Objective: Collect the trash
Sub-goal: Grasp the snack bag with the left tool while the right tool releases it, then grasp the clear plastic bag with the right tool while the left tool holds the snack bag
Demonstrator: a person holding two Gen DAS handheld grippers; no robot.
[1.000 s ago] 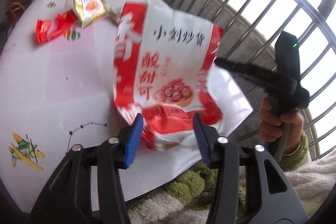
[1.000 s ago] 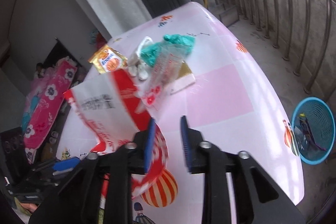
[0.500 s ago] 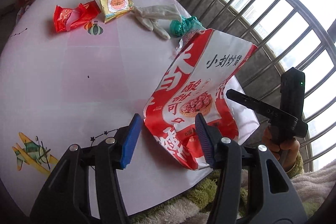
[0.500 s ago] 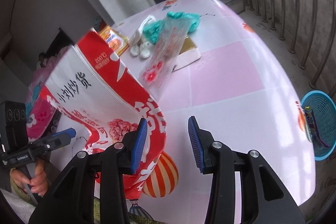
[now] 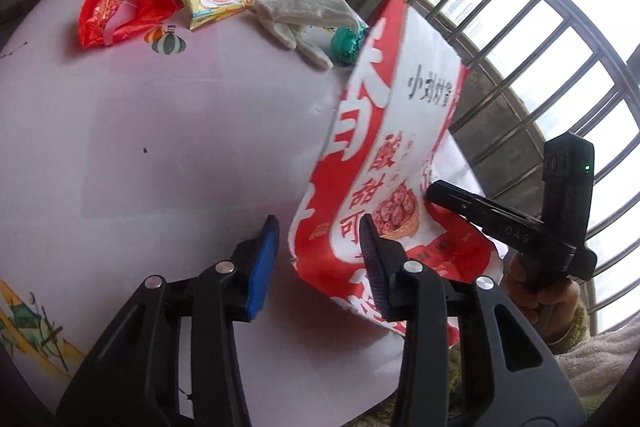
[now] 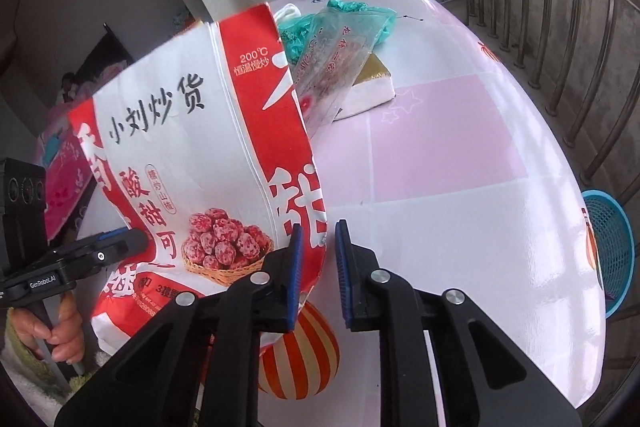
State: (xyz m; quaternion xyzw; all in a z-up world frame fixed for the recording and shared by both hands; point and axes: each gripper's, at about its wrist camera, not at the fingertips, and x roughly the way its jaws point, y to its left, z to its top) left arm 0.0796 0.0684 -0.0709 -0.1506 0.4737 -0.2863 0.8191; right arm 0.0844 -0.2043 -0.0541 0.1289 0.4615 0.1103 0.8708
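**A:** Where's the bag point(image 6: 192, 155) now?

**B:** It's upright at the near edge of the table point(image 5: 160, 147), from 12 down to 5 o'clock in my left view. Both tools face it from opposite sides.

**A:** Are you gripping it?

**B:** Not that I can see. The left gripper point(image 5: 318, 239) has just been closing and is half open. The bag's lower edge is in the gap, clear of the left pad. The right gripper point(image 6: 318, 247) has also just been closing and is narrow, with the bag's side edge between its pads (a sliver of daylight shows).

**A:** What are the risks?

**B:** The film is slick and thin. If I lift before both pinch, it could slide out or flop off the table. The basket point(image 6: 612, 247) sits on the floor at 3 o'clock, well away.

**A:** And the pose?

**B:** Both hands pitch steeply down toward the tabletop.
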